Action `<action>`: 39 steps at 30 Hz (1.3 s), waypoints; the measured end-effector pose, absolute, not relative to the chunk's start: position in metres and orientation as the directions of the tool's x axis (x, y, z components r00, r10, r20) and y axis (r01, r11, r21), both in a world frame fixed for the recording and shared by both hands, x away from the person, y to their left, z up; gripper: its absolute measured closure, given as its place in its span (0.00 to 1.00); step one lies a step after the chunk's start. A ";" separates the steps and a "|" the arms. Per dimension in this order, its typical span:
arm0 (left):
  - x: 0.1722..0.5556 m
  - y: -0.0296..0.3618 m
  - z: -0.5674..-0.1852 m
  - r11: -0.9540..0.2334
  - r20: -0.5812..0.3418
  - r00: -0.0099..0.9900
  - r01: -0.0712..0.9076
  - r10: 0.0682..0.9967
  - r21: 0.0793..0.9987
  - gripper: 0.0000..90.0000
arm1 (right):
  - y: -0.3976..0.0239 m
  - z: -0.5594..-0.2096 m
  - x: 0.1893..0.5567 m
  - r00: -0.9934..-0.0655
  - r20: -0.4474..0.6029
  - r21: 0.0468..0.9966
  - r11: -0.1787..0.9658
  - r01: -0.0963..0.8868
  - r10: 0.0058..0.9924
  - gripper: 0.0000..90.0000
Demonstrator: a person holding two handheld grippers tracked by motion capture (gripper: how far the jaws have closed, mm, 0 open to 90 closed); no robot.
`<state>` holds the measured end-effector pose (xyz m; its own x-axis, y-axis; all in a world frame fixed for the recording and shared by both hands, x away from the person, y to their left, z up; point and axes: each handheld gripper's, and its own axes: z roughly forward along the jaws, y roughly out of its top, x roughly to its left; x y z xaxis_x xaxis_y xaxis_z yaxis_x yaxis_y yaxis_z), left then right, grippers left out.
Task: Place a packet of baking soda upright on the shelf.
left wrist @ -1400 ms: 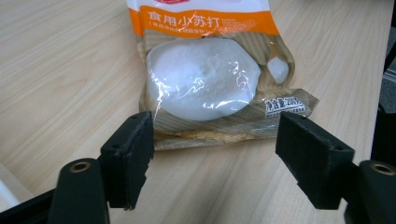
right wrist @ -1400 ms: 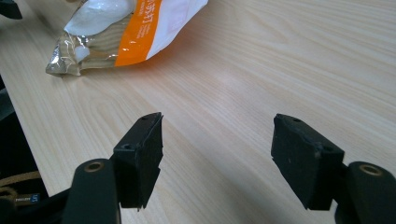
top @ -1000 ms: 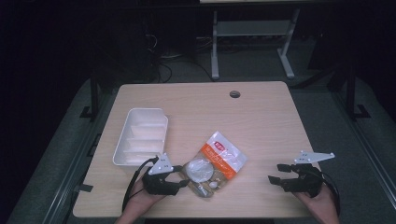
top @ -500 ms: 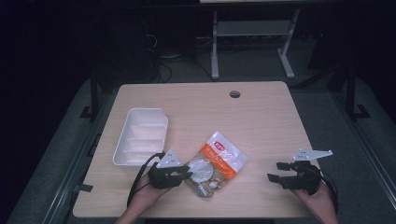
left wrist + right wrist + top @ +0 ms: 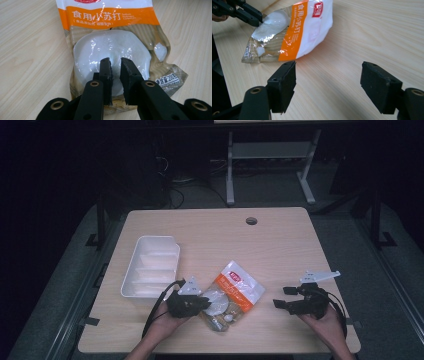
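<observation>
A baking soda pouch (image 5: pixel 235 292), orange and white with a clear window on white powder, lies flat near the table's front edge. My left gripper (image 5: pixel 205 302) reaches in from the pouch's left side. In the left gripper view its jaws (image 5: pixel 115 61) have just been closing and stand almost together on the film over the powder bulge of the pouch (image 5: pixel 112 45). My right gripper (image 5: pixel 281 297) hovers to the right of the pouch, apart from it. Its jaws (image 5: pixel 329 72) stand wide with only bare table between them, facing the pouch (image 5: pixel 294 30) and the left gripper (image 5: pixel 258 22).
A white plastic tray (image 5: pixel 150 239) with compartments sits on the wooden table (image 5: pixel 280 250) to the left, just behind my left hand. A small cable hole (image 5: pixel 251 220) marks the table's far side. Dark floor and a metal stand lie beyond.
My left gripper has slid right onto the pouch and its jaws have closed from wide to nearly together. The right gripper has drifted a little left toward the pouch.
</observation>
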<state>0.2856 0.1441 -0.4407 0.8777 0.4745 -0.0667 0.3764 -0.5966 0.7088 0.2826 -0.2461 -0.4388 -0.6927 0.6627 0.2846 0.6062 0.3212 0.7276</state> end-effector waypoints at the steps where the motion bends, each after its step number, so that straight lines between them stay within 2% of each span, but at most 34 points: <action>1: 0.286 0.144 -0.441 -0.596 -0.066 0.878 0.376 0.475 0.709 0.88 | -0.243 -0.439 0.285 -0.695 0.288 0.723 0.327 0.609 0.658 0.31; 15: 0.284 0.144 -0.442 -0.594 -0.050 0.880 0.359 0.472 0.719 0.88 | -0.210 -0.453 0.318 -0.679 0.384 0.670 0.317 0.671 0.626 0.34; 23: 0.284 0.144 -0.443 -0.597 -0.046 0.882 0.355 0.469 0.719 0.88 | -0.187 -0.462 0.329 -0.693 0.413 0.649 0.342 0.679 0.591 0.43; 34: 0.285 0.144 -0.443 -0.590 -0.051 0.881 0.357 0.470 0.724 0.87 | -0.171 -0.470 0.333 -0.699 0.417 0.623 0.378 0.685 0.581 0.78; 39: 0.286 0.143 -0.443 -0.581 -0.069 0.878 0.370 0.473 0.725 0.82 | -0.172 -0.467 0.332 -0.715 0.413 0.638 0.380 0.669 0.564 0.95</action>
